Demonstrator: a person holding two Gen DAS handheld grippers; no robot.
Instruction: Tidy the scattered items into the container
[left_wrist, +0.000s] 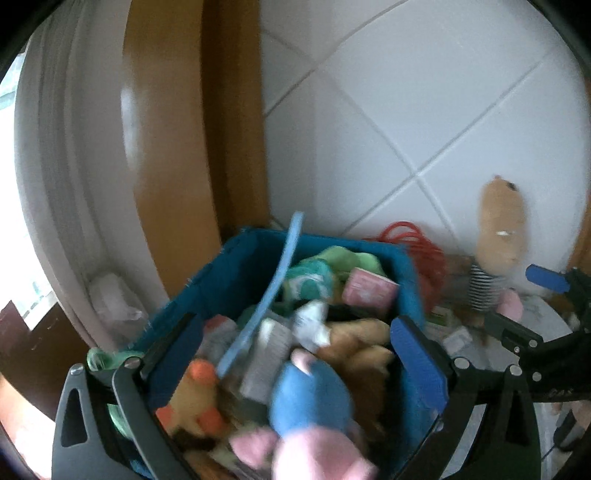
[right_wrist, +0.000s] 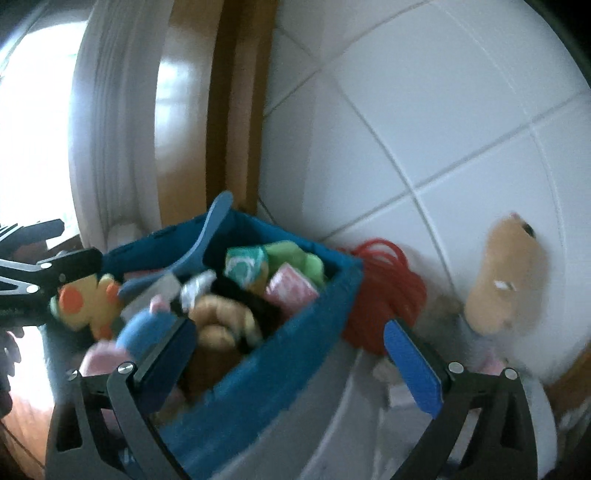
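**Desk:** What does the container look like from your end?

**Me:** I see a teal fabric bin (left_wrist: 236, 273), soft-walled with a frayed rim, sitting at about 6 o'clock in my left wrist view and at 7 to 8 o'clock in my right one. It is against a white tiled wall (left_wrist: 424, 110), beside a brown wooden frame (left_wrist: 173, 147).

**Desk:** And inside it?

**Me:** It is heaped. A light blue strip (left_wrist: 273, 291) leans out over the far rim. Near the back are a green plush (left_wrist: 343, 258), a teal-and-white packet (right_wrist: 245, 266) and a pink box (left_wrist: 369, 291). Nearer me lie a tan plush (left_wrist: 362, 343), a yellow duck with orange patches (right_wrist: 88, 299) and a blue-and-pink plush (left_wrist: 306, 398). Everything is motion-blurred, so I can't read finer detail.

**Desk:** Anything outside the bin?

**Me:** A red coiled cord (right_wrist: 384, 295) just beside its right wall, and at 3 o'clock a tan plush in a striped shirt (left_wrist: 498, 229) upright against the tiles.

**Desk:** Grippers?

**Me:** My left gripper (left_wrist: 295, 339) is spread wide with nothing between its blue pads, straddling the bin's contents. My right gripper (right_wrist: 288, 354) is equally wide and empty, its left finger over the bin, its right finger outside the wall.
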